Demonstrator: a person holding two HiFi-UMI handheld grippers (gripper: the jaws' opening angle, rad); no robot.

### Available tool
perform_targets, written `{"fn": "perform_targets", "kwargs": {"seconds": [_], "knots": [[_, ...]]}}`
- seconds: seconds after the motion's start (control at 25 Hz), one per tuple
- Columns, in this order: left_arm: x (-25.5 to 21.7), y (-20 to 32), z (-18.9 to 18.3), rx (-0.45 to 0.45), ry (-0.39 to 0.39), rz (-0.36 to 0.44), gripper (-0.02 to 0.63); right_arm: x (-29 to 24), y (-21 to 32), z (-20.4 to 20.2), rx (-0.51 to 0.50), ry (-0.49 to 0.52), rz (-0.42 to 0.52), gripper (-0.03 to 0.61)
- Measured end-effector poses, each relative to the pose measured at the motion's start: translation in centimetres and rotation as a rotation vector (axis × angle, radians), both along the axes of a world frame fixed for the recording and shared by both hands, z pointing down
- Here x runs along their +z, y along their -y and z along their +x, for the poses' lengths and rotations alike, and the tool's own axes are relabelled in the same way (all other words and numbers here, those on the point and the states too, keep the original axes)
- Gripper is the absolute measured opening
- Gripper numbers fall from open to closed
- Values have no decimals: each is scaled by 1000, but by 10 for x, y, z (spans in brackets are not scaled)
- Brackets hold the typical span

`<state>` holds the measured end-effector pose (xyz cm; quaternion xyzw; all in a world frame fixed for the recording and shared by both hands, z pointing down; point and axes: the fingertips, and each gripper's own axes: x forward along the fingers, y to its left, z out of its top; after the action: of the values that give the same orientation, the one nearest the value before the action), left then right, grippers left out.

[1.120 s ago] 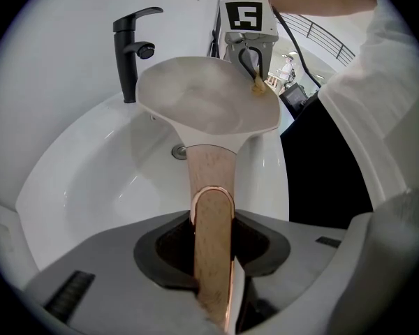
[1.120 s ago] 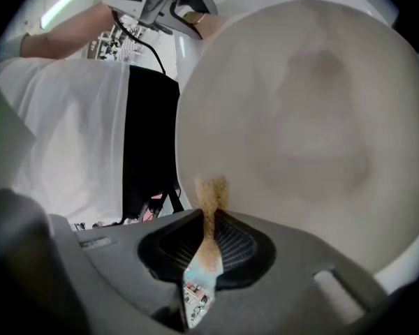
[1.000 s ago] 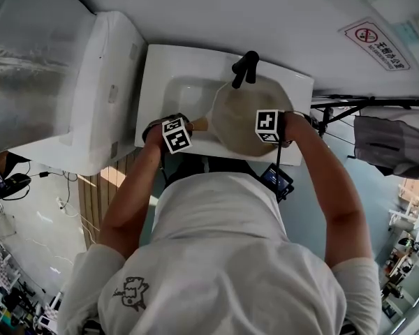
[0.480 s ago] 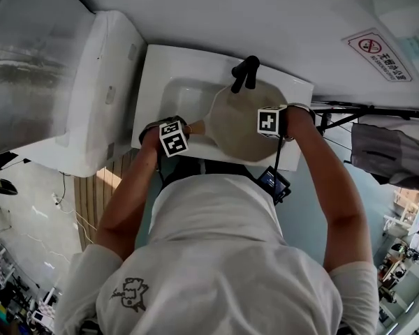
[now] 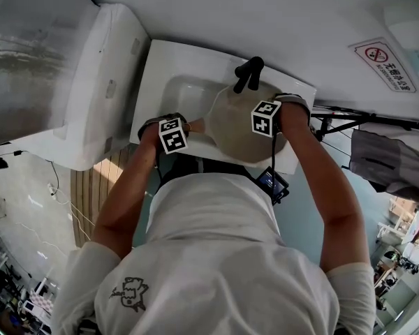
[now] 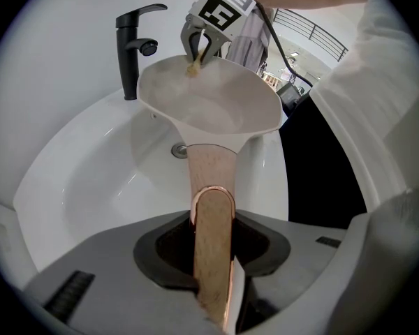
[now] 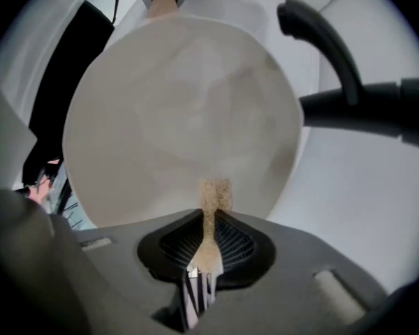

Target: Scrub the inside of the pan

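Beige round pan point(image 5: 230, 128) over white sink point(image 5: 169, 82), centre frame. Left gripper point(image 6: 213, 271) clamps its wooden handle point(image 6: 211, 180), axis running rightward; right gripper point(image 7: 202, 271) pinches tan scrub pad point(image 7: 214, 192) at pan's right rim, bowl lying leftward.

White rectangular wall sign point(image 5: 381, 55) bearing red no-smoking roundel, red characters beneath it too small to read, small dark cartoon print point(image 5: 130, 289) on white shirt point(image 5: 216, 257), lettering not legible.

I see the cream pan point(image 5: 236, 125) over the white basin point(image 5: 178, 93), inside facing up, its wooden handle point(image 6: 214, 215) pointing toward my left. A thin tan scouring pad point(image 7: 214, 195) touches its inner wall near the rim.
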<state>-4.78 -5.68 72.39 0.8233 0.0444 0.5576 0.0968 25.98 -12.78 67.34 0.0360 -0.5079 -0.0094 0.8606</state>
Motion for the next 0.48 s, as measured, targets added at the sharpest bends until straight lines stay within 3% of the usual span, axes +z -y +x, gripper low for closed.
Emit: {"fn": "perform_targets", "kwargs": {"seconds": [0.16, 0.48], "knots": [[0, 1, 0, 0, 0, 3, 133, -1, 38, -17, -100, 38, 189, 48], [1, 3, -1, -15, 2, 12, 137, 6, 55, -46, -240, 148, 347, 51]]}}
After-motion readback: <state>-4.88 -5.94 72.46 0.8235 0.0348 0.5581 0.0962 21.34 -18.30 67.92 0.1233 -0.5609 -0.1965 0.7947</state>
